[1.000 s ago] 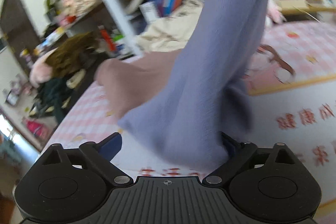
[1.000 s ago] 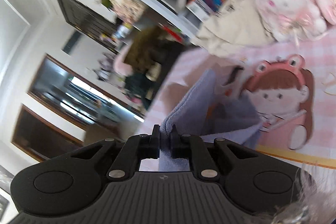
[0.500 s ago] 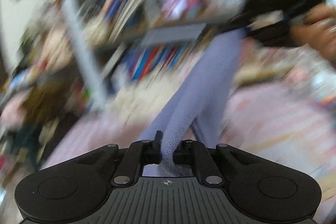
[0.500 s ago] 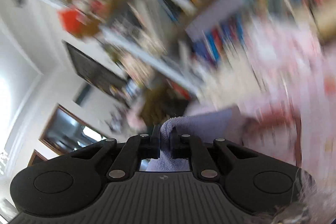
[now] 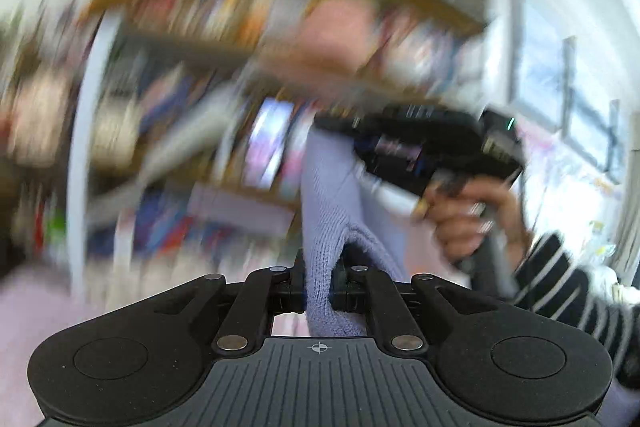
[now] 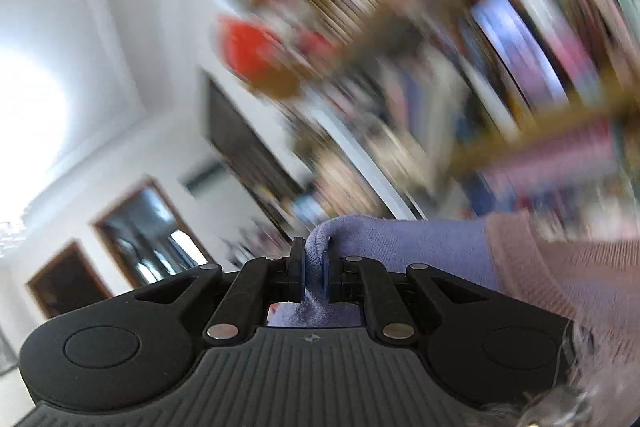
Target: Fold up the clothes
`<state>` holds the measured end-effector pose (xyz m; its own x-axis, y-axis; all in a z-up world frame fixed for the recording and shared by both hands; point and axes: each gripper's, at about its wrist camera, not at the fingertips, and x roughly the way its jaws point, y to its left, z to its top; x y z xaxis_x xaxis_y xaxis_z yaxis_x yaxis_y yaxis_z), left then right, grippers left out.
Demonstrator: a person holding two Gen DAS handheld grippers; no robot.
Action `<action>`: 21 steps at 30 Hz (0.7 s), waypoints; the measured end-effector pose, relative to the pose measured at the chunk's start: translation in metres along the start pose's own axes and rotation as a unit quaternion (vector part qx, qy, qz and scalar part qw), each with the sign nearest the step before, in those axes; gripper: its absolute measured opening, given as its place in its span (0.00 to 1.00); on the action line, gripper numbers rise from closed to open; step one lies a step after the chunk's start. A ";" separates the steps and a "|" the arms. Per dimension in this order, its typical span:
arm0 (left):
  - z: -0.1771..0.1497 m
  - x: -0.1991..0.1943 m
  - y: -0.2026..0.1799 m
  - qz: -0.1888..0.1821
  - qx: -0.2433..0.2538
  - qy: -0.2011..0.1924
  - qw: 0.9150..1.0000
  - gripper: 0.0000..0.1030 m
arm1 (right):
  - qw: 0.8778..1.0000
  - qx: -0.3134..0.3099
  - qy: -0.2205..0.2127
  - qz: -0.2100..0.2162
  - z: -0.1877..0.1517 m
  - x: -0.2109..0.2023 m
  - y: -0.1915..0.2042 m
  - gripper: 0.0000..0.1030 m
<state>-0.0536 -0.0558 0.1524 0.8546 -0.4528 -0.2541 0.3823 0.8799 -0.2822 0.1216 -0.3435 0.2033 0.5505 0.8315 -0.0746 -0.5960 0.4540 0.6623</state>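
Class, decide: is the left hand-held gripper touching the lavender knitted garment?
Touching. The left wrist view shows the left hand-held gripper with both fingers pinching a fold of the lavender knitted garment.

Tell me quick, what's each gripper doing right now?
Left gripper: shut on the lavender knit garment.
Right gripper: shut on the same garment.

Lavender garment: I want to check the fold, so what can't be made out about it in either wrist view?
- Left wrist view: lavender garment runs from left gripper to right gripper; its lower part is hidden behind the gripper body.
- Right wrist view: garment is cut off by the frame edge.
- Shelves: motion-blurred; no bed visible.
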 end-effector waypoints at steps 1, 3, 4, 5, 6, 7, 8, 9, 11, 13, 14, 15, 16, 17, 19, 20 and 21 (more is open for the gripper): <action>-0.023 0.013 0.022 0.017 -0.016 0.038 0.999 0.08 | 0.999 0.017 0.025 -0.026 -0.017 0.019 -0.016 0.08; -0.065 0.032 0.058 0.041 -0.041 0.104 0.993 0.08 | 0.993 0.040 0.076 -0.081 -0.057 0.061 -0.044 0.08; -0.084 0.041 0.076 0.056 -0.043 0.135 0.988 0.07 | 0.988 0.045 0.103 -0.110 -0.079 0.083 -0.055 0.08; -0.101 0.049 0.093 0.072 -0.032 0.164 0.983 0.07 | 0.980 0.051 0.130 -0.138 -0.102 0.105 -0.066 0.08; -0.115 0.055 0.107 0.086 -0.023 0.186 0.978 0.07 | 0.976 0.056 0.145 -0.154 -0.116 0.125 -0.071 0.08; -0.127 0.059 0.122 0.098 -0.020 0.202 0.974 0.07 | 0.970 0.061 0.160 -0.170 -0.129 0.144 -0.077 0.08; -0.133 0.062 0.138 0.105 -0.025 0.210 0.972 0.07 | 0.965 0.065 0.175 -0.186 -0.143 0.164 -0.083 0.08; -0.138 0.065 0.154 0.110 -0.034 0.215 0.970 0.08 | 0.962 0.069 0.181 -0.194 -0.149 0.184 -0.088 0.08; -0.143 0.069 0.183 0.118 -0.046 0.223 0.967 0.09 | 0.956 0.062 0.191 -0.214 -0.156 0.225 -0.093 0.08; -0.142 0.071 0.202 0.127 -0.039 0.225 0.965 0.14 | 0.951 0.047 0.198 -0.235 -0.161 0.263 -0.094 0.09; -0.142 0.071 0.209 0.133 -0.029 0.224 0.965 0.14 | 0.946 0.028 0.200 -0.252 -0.165 0.276 -0.092 0.13; -0.140 0.071 0.217 0.138 -0.019 0.223 0.965 0.15 | 0.941 0.010 0.203 -0.270 -0.168 0.289 -0.091 0.27; -0.139 0.069 0.226 0.141 -0.008 0.221 0.965 0.20 | 0.938 -0.004 0.199 -0.283 -0.172 0.285 -0.090 0.36; -0.139 0.065 0.232 0.141 0.002 0.220 0.965 0.23 | 0.935 -0.017 0.195 -0.297 -0.175 0.281 -0.089 0.39; -0.138 0.056 0.241 0.142 0.021 0.216 0.966 0.29 | 0.924 -0.026 0.192 -0.331 -0.186 0.254 -0.087 0.39; -0.137 0.050 0.241 0.143 0.036 0.211 0.966 0.30 | 0.916 -0.020 0.192 -0.351 -0.193 0.232 -0.085 0.42; -0.134 0.045 0.237 0.144 0.053 0.207 0.966 0.32 | 0.908 -0.015 0.192 -0.372 -0.201 0.209 -0.083 0.47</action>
<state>0.0284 0.1136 -0.0498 0.7264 -0.1856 -0.6618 0.2014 0.9781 -0.0532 0.1687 -0.1433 -0.0171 0.5663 0.3395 -0.7510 -0.1627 0.9393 0.3020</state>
